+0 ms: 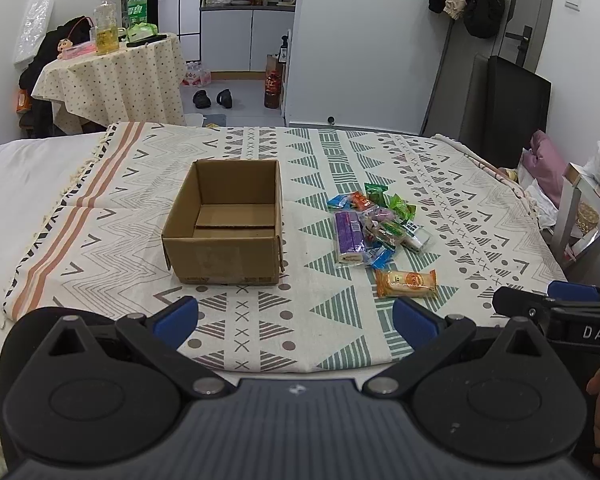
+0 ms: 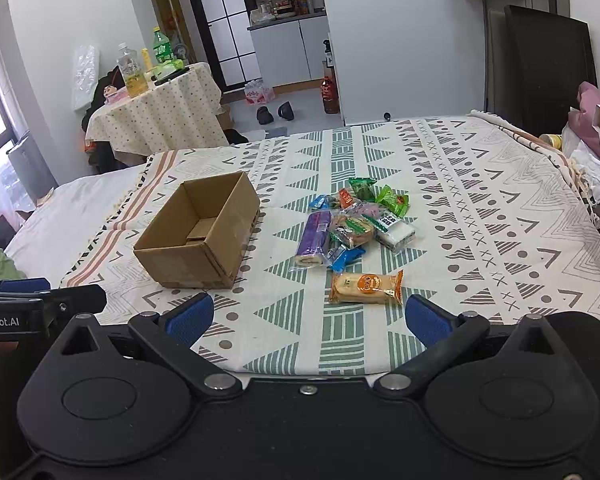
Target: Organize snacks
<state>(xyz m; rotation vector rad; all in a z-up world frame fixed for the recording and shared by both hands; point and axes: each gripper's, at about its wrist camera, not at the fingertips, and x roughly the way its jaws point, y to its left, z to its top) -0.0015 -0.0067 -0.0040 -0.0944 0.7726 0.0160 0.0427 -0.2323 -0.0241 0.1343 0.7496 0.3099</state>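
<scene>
While both grippers, left gripper (image 1: 296,316) and right gripper (image 2: 309,319), gape empty, one cardboard box (image 1: 224,222) sits ahead-left and one snack pile (image 2: 350,226) lies unobstructed ahead-right.

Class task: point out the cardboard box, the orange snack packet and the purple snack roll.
cardboard box (image 1: 224,256): left wrist view, front wall.
orange snack packet (image 2: 366,289): right wrist view, wrapper middle.
purple snack roll (image 2: 315,237): right wrist view, wrapper middle.

Two low forward views, shared bedspread (image 1: 340,152)

Left gripper (image 1: 296,316): black body, blue pads (image 1: 176,314), silver pivot screws, ribbed grey centre plate. Right gripper (image 2: 310,316): same black build, blue pads (image 2: 426,320), white "Robot.AI" lettering on side.
</scene>
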